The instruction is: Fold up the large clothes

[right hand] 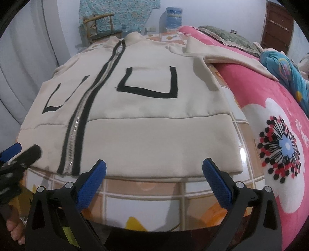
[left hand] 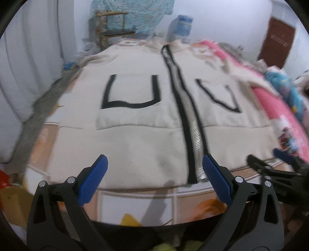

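So the jacket (right hand: 135,123) is a cream zip-up, lying front-up and pretty flat on a table with a shiny tile-pattern cover (right hand: 146,195), hem toward the camera and collar at the far end. The zipper (right hand: 77,123) with black tape on both sides is closed all the way up, and there are two black U-shaped outlines stitched on the chest, one each side. The hem band looks thick and a bit grubby near the zipper. One sleeve (right hand: 222,52) flops off to the side onto a pink blanket (right hand: 270,100) with a big flower print.

What could go wrong, I'd guess: that sleeve is half off the table, so folding the body without tucking it first probably drags it and skews the whole thing. The table cover looks slick, so the jacket may slide instead of creasing if only one corner gets pulled. The stiff zipper could also buckle if the fold line runs across it unevenly.

Both tools are spread wide and holding nothing. The left gripper (left hand: 154,173) hovers just short of the hem near the zipper's bottom end, the right gripper (right hand: 154,173) just short of the hem by the other corner. Behind it all there's a water jug (right hand: 173,17) and a wooden chair (right hand: 100,25).
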Demonstrator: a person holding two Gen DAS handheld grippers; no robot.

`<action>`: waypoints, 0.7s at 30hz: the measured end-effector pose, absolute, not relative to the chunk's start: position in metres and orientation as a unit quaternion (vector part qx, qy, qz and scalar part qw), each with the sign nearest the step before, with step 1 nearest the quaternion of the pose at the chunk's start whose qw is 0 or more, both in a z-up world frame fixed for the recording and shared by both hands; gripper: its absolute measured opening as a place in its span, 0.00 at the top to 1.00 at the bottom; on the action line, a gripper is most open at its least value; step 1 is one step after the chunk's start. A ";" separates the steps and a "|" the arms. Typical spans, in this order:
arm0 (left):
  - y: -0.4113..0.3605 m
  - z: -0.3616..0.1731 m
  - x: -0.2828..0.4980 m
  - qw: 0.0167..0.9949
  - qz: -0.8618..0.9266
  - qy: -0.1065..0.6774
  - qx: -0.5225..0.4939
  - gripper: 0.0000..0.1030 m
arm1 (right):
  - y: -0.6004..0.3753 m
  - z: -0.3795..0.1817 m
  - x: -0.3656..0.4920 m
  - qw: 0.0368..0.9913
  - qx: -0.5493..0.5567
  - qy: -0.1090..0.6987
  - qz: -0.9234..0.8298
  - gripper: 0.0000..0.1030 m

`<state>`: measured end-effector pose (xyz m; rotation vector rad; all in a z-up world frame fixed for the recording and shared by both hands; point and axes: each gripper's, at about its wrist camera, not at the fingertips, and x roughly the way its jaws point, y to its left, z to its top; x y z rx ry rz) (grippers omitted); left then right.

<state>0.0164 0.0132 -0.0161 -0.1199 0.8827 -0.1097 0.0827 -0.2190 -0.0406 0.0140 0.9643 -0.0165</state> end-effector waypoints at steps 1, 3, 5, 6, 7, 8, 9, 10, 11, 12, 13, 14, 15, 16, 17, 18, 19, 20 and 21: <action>0.017 -0.015 0.017 0.902 -0.069 0.420 -0.077 0.08 | -0.222 -0.042 0.084 0.886 0.007 0.464 -0.010 0.05; 0.024 -0.014 0.018 0.900 -0.085 0.414 -0.106 0.08 | -0.228 -0.042 0.088 0.886 0.007 0.463 -0.014 0.05; 0.032 -0.014 0.022 0.900 -0.089 0.409 -0.125 0.08 | -0.237 -0.042 0.090 0.888 0.006 0.459 -0.019 0.06; 0.034 -0.015 0.023 0.900 -0.087 0.409 -0.126 0.08 | -0.240 -0.041 0.091 0.889 0.005 0.457 -0.020 0.06; 0.037 -0.017 0.025 0.900 -0.085 0.410 -0.125 0.08 | -0.244 -0.040 0.092 0.891 0.004 0.453 -0.021 0.06; 0.041 -0.018 0.025 0.900 -0.083 0.410 -0.124 0.08 | -0.251 -0.038 0.092 0.894 0.000 0.447 -0.026 0.06; 0.044 -0.018 0.027 0.901 -0.078 0.409 -0.122 0.08 | -0.256 -0.036 0.093 0.896 -0.002 0.443 -0.029 0.06; 0.050 -0.020 0.028 0.903 -0.068 0.407 -0.120 0.08 | -0.263 -0.034 0.094 0.898 -0.001 0.439 -0.034 0.06; 0.055 -0.020 0.029 0.904 -0.060 0.406 -0.119 0.08 | -0.269 -0.033 0.095 0.899 0.001 0.436 -0.037 0.06; 0.062 -0.021 0.030 0.906 -0.051 0.403 -0.120 0.08 | -0.276 -0.031 0.096 0.900 0.004 0.433 -0.041 0.06; 0.070 -0.021 0.030 0.907 -0.041 0.401 -0.120 0.08 | -0.286 -0.031 0.098 0.901 0.010 0.432 -0.045 0.06; 0.077 -0.023 0.032 0.908 -0.027 0.401 -0.117 0.08 | -0.293 -0.031 0.100 0.900 0.016 0.433 -0.047 0.06; 0.085 -0.024 0.034 0.909 -0.009 0.402 -0.112 0.08 | -0.299 -0.032 0.102 0.899 0.021 0.436 -0.047 0.06; 0.092 -0.026 0.035 0.909 0.007 0.403 -0.105 0.08 | -0.303 -0.033 0.104 0.896 0.026 0.440 -0.046 0.06; 0.098 -0.028 0.037 0.909 0.020 0.404 -0.100 0.08 | -0.309 -0.035 0.106 0.894 0.034 0.446 -0.042 0.06; 0.106 -0.030 0.039 0.908 0.034 0.407 -0.095 0.08 | -0.313 -0.038 0.108 0.891 0.042 0.450 -0.037 0.06; 0.112 -0.032 0.041 0.907 0.046 0.408 -0.092 0.08 | -0.317 -0.041 0.110 0.888 0.049 0.455 -0.031 0.08; 0.119 -0.034 0.042 0.906 0.055 0.409 -0.090 0.09 | -0.319 -0.044 0.112 0.885 0.054 0.461 -0.026 0.13; 0.124 -0.037 0.043 0.904 0.064 0.412 -0.089 0.12 | -0.320 -0.046 0.113 0.882 0.056 0.467 -0.024 0.15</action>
